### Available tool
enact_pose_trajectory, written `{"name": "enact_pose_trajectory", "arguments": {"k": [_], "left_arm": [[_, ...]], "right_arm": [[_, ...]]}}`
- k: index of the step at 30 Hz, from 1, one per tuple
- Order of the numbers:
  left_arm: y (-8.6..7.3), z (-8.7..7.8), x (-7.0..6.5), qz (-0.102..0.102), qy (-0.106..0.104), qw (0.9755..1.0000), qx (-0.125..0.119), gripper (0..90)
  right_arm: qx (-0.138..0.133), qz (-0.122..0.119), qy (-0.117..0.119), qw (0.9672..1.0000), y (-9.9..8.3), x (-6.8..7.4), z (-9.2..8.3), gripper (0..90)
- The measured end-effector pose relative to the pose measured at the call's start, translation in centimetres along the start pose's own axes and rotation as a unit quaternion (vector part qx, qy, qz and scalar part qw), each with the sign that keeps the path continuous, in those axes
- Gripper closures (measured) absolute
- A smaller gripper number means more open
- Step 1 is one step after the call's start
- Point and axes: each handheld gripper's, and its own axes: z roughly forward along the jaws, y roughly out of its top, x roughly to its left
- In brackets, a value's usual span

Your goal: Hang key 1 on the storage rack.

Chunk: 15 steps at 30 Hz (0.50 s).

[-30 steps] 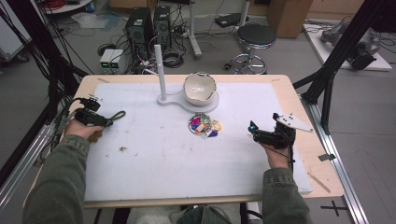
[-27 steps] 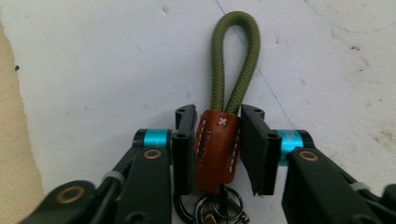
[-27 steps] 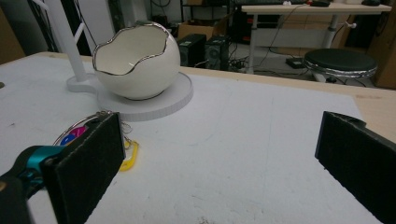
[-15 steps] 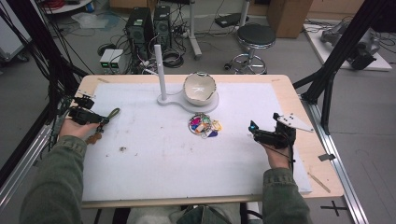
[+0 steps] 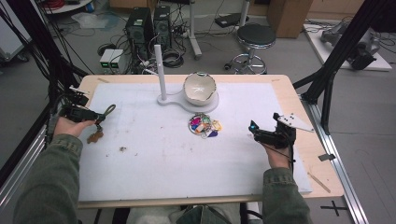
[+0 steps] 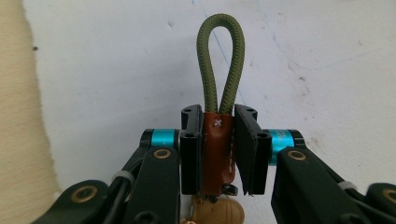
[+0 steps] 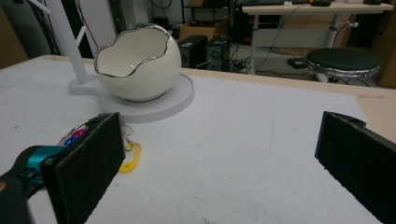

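At the left edge of the table (image 5: 285, 84), in the high view, the left gripper (image 5: 93, 115) lies level in the person's left hand (image 5: 70, 127), with the forearm coming up from the bottom left corner and the jaws pointing toward the middle of the white mat (image 5: 154, 163). From there the keychain (image 5: 100, 123) is small: a green loop sticks out past the jaws and a brown part hangs down under them, just above the mat. The left gripper view shows much more: the two black jaws have just been closing and now pinch the brown leather tab (image 6: 217, 154) of the keychain from both sides, the green cord loop (image 6: 220, 65) stands straight out beyond the jaw tips along the jaws' own line, and a tan bead (image 6: 219, 212) sits at the other end, near the gripper body. So the long axis of the keychain runs along the gripper. On the right side, the right gripper (image 5: 261, 135) rests low in the right hand (image 5: 278, 156), pointing left toward the pile of coloured key tags (image 5: 204, 126). The right gripper view shows its jaws spread wide with nothing between them, and beyond them the white egg-shaped bowl (image 7: 137, 63) on its round stand (image 7: 173, 100).
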Motion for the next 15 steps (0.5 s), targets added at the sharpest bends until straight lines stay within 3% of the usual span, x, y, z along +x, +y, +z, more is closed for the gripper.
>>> {"name": "enact_pose_trajectory", "arguments": {"k": [5, 15], "left_arm": [[0.0, -1.5, 0.1, -0.018, 0.011, 0.9994, -0.027, 73.0], [2.4, -4.0, -1.6, -0.007, 0.012, 0.9990, -0.043, 73.0]], "right_arm": [[-0.001, 0.002, 0.002, 1.0000, 0.0, 0.0, 0.0, 0.5], [-0.003, 0.002, 0.002, 1.0000, 0.1, 0.0, 0.1, 0.5]]}}
